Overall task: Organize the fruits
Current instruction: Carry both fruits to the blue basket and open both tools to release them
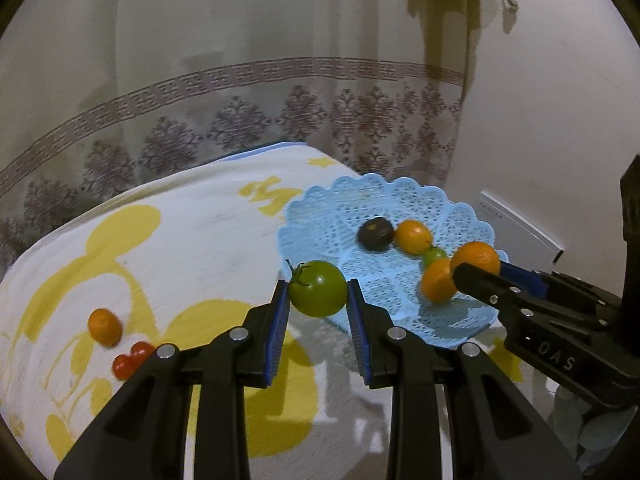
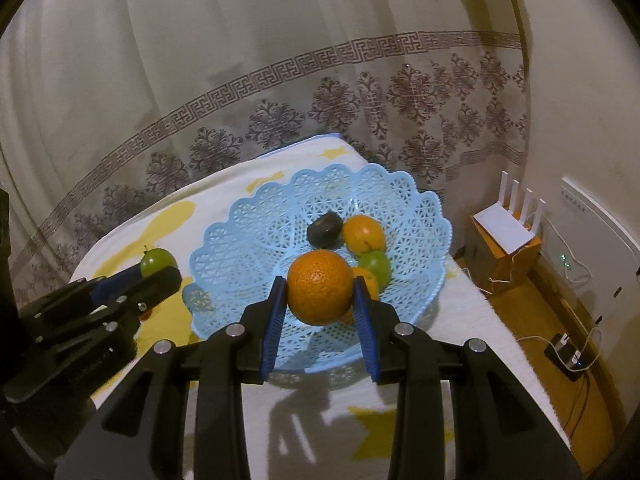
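Note:
My left gripper (image 1: pixel 318 296) is shut on a green tomato (image 1: pixel 318 294), held above the near left rim of a light blue lattice basket (image 1: pixel 320 216). My right gripper (image 2: pixel 320 294) is shut on a large orange (image 2: pixel 320 286), held over the basket (image 2: pixel 240 240); it also shows in the left wrist view (image 1: pixel 478 258). In the basket lie a dark fruit (image 2: pixel 325 230), an orange (image 2: pixel 364 234), a small green fruit (image 2: pixel 376 266) and another orange (image 1: pixel 438 286). The left gripper and tomato (image 2: pixel 157 262) show at the left of the right wrist view.
The basket rests on a white and yellow blanket (image 1: pixel 160 248). On it at the left lie a small orange (image 1: pixel 105 326) and two red cherry tomatoes (image 1: pixel 132 359). A patterned curtain (image 2: pixel 320 100) hangs behind. A white router (image 2: pixel 508 226) and cables sit on the floor at right.

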Demonstrator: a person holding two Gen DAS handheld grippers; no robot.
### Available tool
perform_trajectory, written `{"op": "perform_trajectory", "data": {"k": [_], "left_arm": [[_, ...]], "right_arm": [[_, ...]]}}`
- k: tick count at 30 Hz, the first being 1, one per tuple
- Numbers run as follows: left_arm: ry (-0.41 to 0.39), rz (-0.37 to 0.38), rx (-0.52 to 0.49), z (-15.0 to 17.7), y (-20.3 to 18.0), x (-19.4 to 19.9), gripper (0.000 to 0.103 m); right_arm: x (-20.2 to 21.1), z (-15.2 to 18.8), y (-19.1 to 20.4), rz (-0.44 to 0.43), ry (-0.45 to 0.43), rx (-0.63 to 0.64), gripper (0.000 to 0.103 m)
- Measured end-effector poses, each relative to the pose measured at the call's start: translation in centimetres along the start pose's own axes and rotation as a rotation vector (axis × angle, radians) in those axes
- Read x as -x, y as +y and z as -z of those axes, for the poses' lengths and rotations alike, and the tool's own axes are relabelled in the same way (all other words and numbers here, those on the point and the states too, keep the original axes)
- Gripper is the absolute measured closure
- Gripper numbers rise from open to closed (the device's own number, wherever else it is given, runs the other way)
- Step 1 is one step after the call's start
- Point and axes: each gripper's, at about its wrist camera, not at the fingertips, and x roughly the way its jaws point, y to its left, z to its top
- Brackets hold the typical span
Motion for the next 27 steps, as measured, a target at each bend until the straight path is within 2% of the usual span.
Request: {"op": "perform_trajectory", "data": {"k": [6,7,8,10,16,17,18,20,24,27], "left_arm": [[0.009,0.026,-0.019,-0.3,-1.0,-1.2,0.073],[0.019,0.031,-0.011,-0.3,-1.0,-1.5,0.07],[0.025,0.032,-0.003,-0.3,-0.9,-1.6,0.057],[0.008,0.02,0.011,-0.2,-0.4,-1.5,0.043],[0.0,0.0,0.04,-0.3,0.9,-1.1,0.041],[0.001,-0.003,0.044,-0.3,1.1,-1.0,0.04],[0.004,-0.006,0.049,-0.2,1.3,-1.0,0.038],[0.008,-0.015,0.053,-0.1,1.6,-1.0,0.036],[0.013,-0.038,0.054,0.2,1.8,-0.8,0.027],[0.013,-0.05,0.055,0.4,2.0,-0.6,0.025]], "right_arm": [[-0.1,-0.1,-0.5,0.007,0.0,-0.015,0.068],[-0.1,-0.1,-0.5,0.007,0.001,-0.015,0.068],[-0.2,-0.1,-0.5,0.007,0.002,-0.015,0.068],[-0.2,-0.1,-0.5,0.008,0.003,-0.014,0.068],[-0.7,0.0,-0.4,0.006,0.018,-0.025,0.068],[-0.7,0.0,-0.5,0.002,0.021,-0.033,0.064],[-0.7,0.0,-0.5,0.003,0.017,-0.038,0.053],[-0.4,0.0,-0.5,0.01,-0.004,-0.04,0.043],[0.0,-0.1,-0.4,0.005,-0.019,-0.04,0.043],[-0.1,-0.1,-0.3,0.004,-0.018,-0.036,0.043]]}}
